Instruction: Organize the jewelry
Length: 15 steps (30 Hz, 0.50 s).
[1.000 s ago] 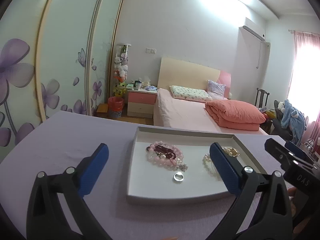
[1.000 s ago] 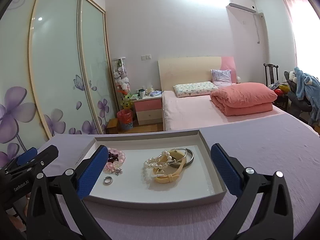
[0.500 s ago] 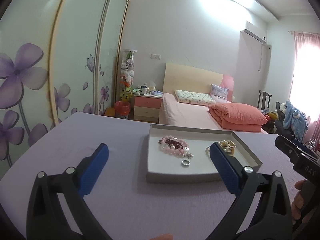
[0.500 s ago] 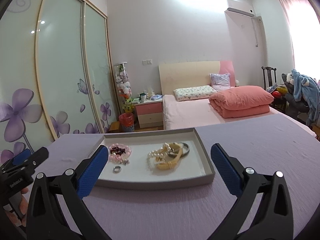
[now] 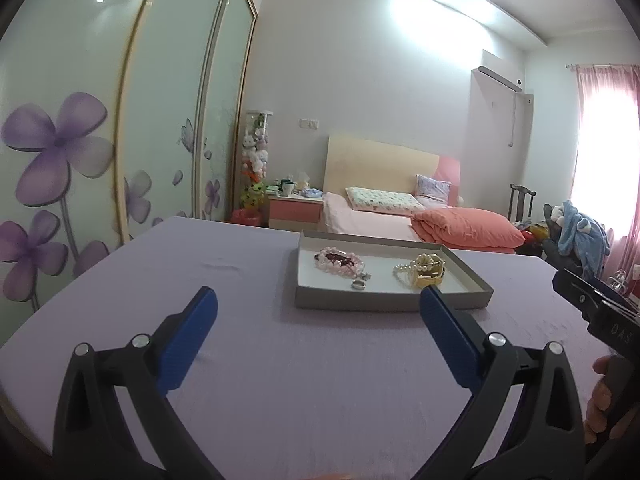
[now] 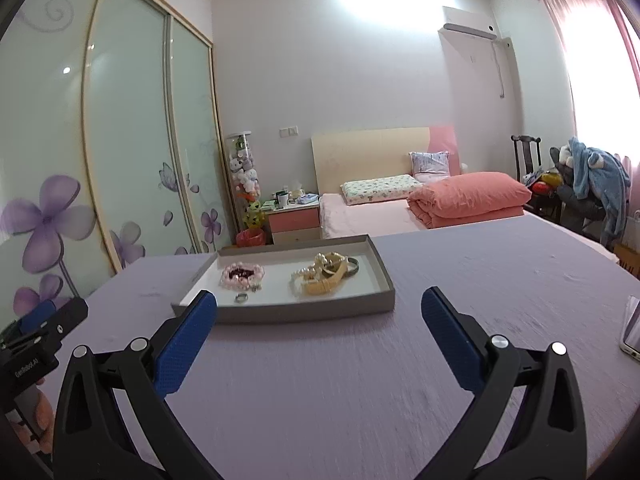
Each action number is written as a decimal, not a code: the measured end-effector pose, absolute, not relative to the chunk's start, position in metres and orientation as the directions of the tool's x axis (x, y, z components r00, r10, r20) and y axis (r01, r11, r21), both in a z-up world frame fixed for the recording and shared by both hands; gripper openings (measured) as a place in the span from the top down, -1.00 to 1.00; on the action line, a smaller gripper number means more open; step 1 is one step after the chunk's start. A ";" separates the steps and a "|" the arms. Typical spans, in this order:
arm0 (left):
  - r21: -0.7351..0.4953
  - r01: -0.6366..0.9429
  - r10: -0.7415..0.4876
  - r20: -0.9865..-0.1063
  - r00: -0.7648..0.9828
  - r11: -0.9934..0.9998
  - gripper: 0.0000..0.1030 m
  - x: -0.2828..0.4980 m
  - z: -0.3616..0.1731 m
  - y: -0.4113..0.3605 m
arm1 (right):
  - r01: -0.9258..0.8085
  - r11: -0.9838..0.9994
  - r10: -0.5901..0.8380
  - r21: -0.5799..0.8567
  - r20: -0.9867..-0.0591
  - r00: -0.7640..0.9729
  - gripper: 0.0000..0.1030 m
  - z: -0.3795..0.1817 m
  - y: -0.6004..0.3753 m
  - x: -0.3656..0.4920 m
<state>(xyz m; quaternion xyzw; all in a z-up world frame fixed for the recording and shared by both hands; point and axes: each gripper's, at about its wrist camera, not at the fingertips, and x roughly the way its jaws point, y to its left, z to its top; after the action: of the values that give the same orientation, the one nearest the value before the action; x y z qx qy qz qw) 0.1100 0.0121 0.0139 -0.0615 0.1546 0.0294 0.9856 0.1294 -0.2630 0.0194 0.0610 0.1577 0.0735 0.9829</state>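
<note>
A grey tray (image 5: 384,303) (image 6: 304,312) with a white floor sits on the purple tablecloth. In it lie a pink bead bracelet (image 5: 340,265) (image 6: 242,274), a small silver ring (image 5: 358,285) (image 6: 241,298), a pearl strand (image 5: 402,271) (image 6: 298,280), a yellow band (image 5: 429,270) (image 6: 324,282) and a metal bangle (image 6: 352,266). My left gripper (image 5: 318,312) hangs open well short of the tray, nothing between its blue pads. My right gripper (image 6: 319,312) is open too, equally far back and empty. Each gripper shows at the edge of the other's view.
The purple table (image 5: 248,352) stretches wide around the tray. A phone-like object (image 6: 632,330) lies at the right edge. Beyond the table are a bed (image 6: 400,204), a bedside cabinet (image 6: 294,220), sliding wardrobe doors (image 6: 100,160) and a chair with clothes (image 6: 588,184).
Both grippers have pulled back from the tray, which now looks smaller and farther off. Both stay open and empty; the jewelry lies as before.
</note>
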 end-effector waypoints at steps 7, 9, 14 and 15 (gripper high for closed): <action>-0.141 -0.047 0.005 -0.285 0.958 0.989 -0.91 0.084 0.015 0.015 | -0.118 0.988 0.143 0.101 -0.301 0.943 -0.97 0.015 -0.264 0.112; -0.131 -0.033 -0.005 -0.281 0.960 0.991 -0.92 0.079 0.014 0.013 | -0.123 0.986 0.152 0.111 -0.301 0.941 -0.97 0.015 -0.265 0.111; -0.098 -0.017 -0.010 -0.267 0.964 0.995 -0.92 0.071 0.013 0.005 | -0.132 0.985 0.159 0.110 -0.298 0.941 -0.97 0.015 -0.267 0.109; -0.102 -0.015 -0.013 -0.268 0.963 0.995 -0.92 0.071 0.014 0.005 | -0.133 0.985 0.160 0.111 -0.298 0.941 -0.97 0.015 -0.267 0.109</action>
<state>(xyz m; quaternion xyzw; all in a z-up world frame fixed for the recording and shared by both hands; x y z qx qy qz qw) 0.0713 0.0055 0.0138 -0.0518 0.1355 0.0005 0.9894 0.1092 -0.2669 0.0147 0.0445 0.1550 0.0744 0.9841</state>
